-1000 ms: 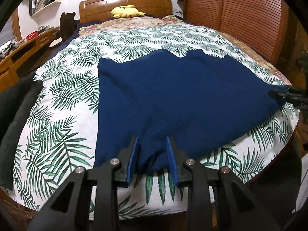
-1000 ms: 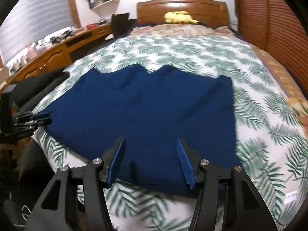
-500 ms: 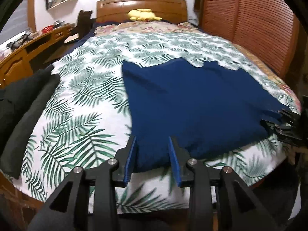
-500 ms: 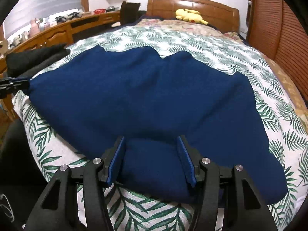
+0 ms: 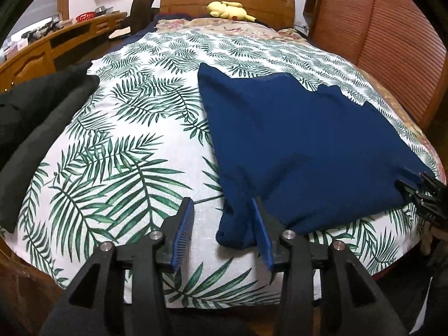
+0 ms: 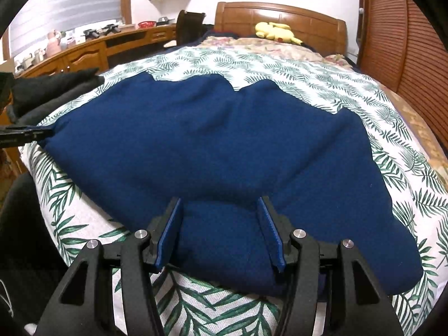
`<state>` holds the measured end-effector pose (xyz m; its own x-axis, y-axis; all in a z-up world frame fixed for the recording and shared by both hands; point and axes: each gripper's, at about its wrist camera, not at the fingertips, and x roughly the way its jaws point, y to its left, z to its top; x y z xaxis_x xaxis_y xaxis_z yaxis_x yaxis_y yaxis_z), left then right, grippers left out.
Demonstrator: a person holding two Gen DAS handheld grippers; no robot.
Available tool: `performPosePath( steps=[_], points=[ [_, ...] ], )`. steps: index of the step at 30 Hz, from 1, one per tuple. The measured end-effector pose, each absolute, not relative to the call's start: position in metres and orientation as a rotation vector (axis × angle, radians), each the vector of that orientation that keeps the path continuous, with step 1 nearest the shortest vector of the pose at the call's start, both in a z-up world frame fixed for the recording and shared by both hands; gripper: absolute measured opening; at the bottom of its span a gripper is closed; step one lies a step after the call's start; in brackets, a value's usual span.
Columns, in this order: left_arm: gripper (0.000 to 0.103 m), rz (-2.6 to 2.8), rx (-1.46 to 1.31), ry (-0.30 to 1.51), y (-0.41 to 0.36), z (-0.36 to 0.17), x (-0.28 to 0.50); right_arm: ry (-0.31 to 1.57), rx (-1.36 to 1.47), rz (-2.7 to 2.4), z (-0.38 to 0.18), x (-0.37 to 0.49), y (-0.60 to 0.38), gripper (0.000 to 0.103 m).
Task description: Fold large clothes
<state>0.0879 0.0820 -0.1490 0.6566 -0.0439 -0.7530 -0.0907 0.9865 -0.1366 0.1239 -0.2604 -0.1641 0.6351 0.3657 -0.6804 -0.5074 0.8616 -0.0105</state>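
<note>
Left wrist view: left claw [image 5: 222, 233] spread open low over the foot of the bed [image 5: 126, 151], gripping nothing. Its right finger overlaps the near left corner of the navy garment [image 5: 302, 145]; its left finger sits over bare palm-leaf bedspread. This view alone shows the right claw [image 5: 420, 193] from outside, at the garment's far right corner by the bed edge; too small and dark here to read how its fingers stand. A dark grey garment pile [image 5: 36, 123] lies along the bed's left side, well apart from the navy one.

Right wrist view: right claw [image 6: 221, 233] also parted, with the garment's [image 6: 212, 145] near hem lying between the two blue pads, not pinched. The left claw [image 6: 28, 134] shows at the garment's left corner. Only this view shows the window blinds [image 6: 70, 8] and the clutter on the wooden table [image 6: 84, 53].

Both views: navy garment spread flat across the foot half of the bed, jagged far edge toward the headboard; yellow plush toy [image 6: 275, 32] at the headboard.

No legible writing or labels.
</note>
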Motion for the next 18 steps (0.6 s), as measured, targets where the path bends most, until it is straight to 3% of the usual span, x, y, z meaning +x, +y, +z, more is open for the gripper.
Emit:
performPosePath(
  steps=[10, 13, 14, 18],
  points=[
    [0.041, -0.007, -0.275, 0.871, 0.089, -0.149, 0.083, 0.729, -0.203, 0.506, -0.166, 0.122, -0.263, 0.056],
    [0.022, -0.058, -0.315, 0.89, 0.086, -0.147, 0.085, 0.727, -0.203, 0.506, -0.165, 0.122, -0.263, 0.056],
    [0.011, -0.05, -0.3, 0.889, 0.083, -0.144, 0.085, 0.727, -0.202, 0.506, -0.165, 0.123, -0.263, 0.056],
    [0.005, -0.052, -0.217, 0.812, 0.064, -0.11, 0.087, 0.729, -0.201, 0.51, -0.163, 0.123, -0.265, 0.056]
  ],
)
